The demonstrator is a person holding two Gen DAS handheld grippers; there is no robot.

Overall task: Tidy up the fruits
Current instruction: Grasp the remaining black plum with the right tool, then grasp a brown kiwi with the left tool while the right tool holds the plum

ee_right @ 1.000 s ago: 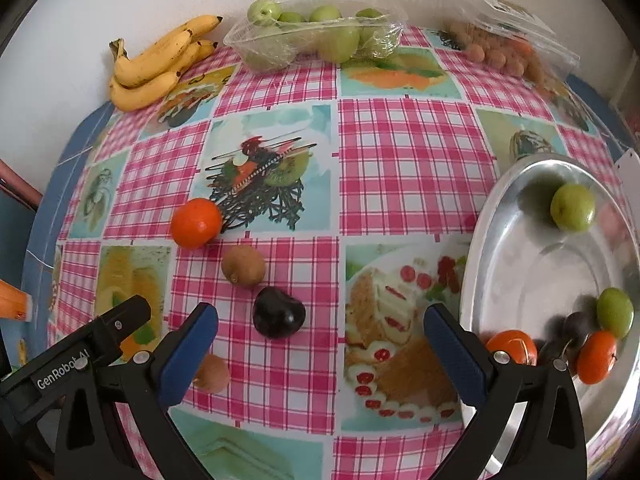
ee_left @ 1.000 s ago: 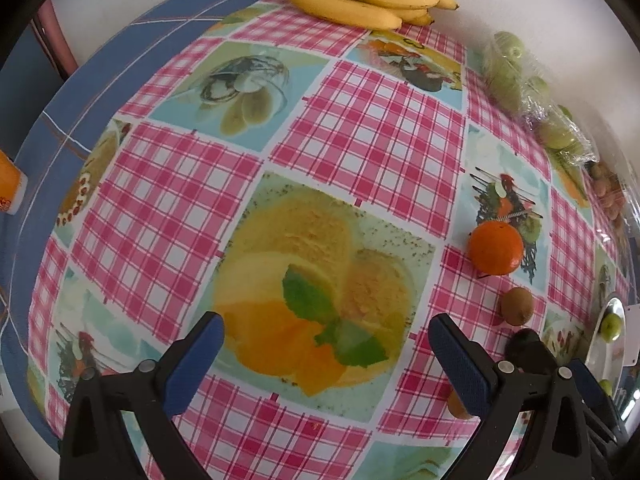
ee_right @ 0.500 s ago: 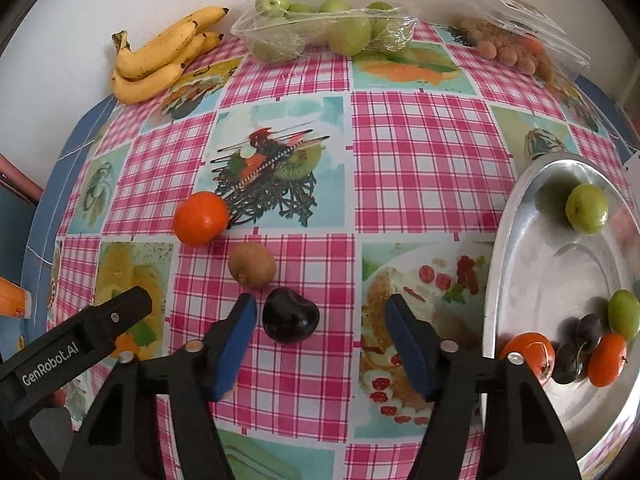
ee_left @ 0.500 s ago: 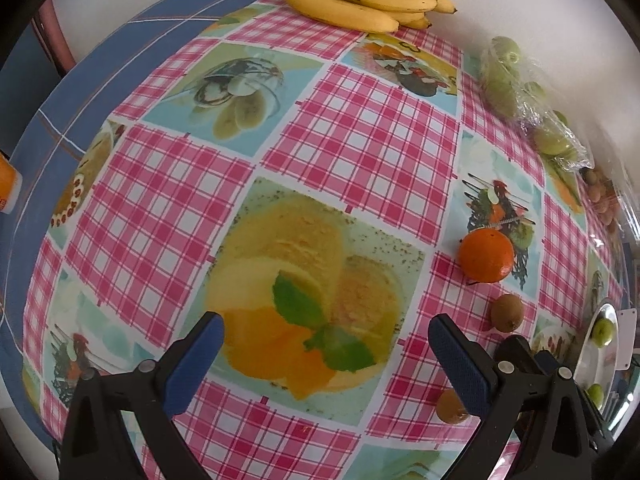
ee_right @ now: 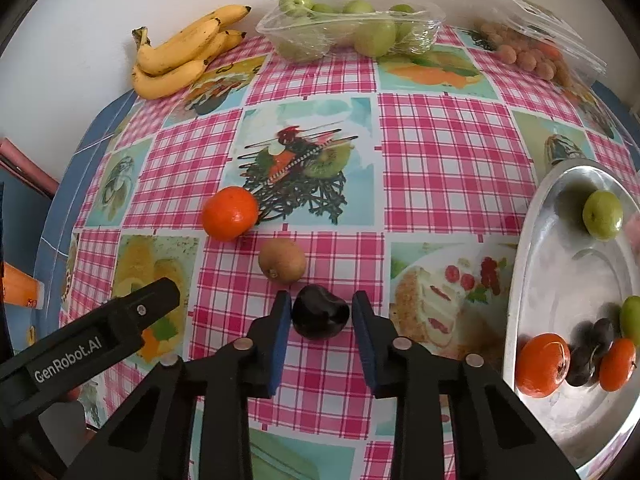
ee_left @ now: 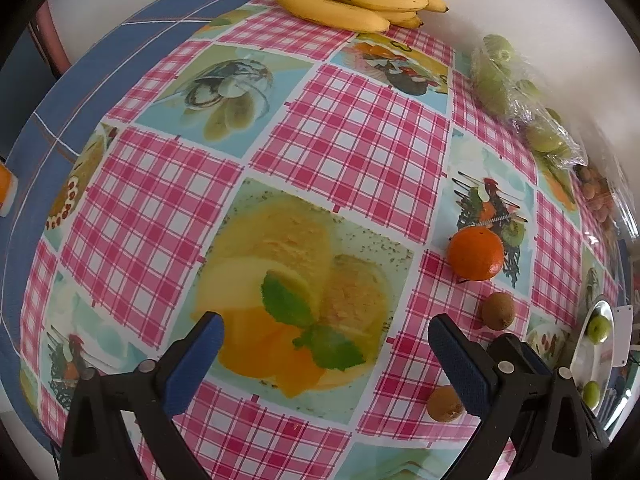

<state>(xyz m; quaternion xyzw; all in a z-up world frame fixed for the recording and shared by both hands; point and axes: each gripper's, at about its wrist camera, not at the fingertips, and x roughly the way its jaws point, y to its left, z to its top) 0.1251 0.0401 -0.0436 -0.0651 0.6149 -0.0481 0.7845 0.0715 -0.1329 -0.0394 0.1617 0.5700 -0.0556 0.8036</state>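
Right wrist view, change: we see our right gripper (ee_right: 320,316) far narrower than a second ago; its blue pads now bracket the dark plum (ee_right: 319,316), which half a second ago lay ahead of wider jaws.
Meaning for the task: we judge this the closing step of a pick, with the metal tray (ee_right: 532,280) at 3 o'clock as the likely drop spot, since it already holds two oranges, dark plums and green fruits.
Tablecloth (ee_right: 440,152): the checked surface carries all the loose fruit; the plum rests on it, not yet lifted.
Left gripper (ee_left: 324,336): released, jaws wide over the printed orange dessert panel, holding nothing; its view has slid slightly across the cloth.
Right gripper pose: low and level, pointing at 12 o'clock; the fingers are nearly clenched on the plum, a thin gap showing at the right pad, and we cannot tell whether the left pad touches.
Bananas (ee_right: 184,52): at 11 o'clock by the wall, untouched.
Loose orange (ee_right: 230,213): at 11 o'clock of the plum, near it.
Kiwi (ee_right: 282,260): just beyond the left pad, close enough that we judge it could be nudged.
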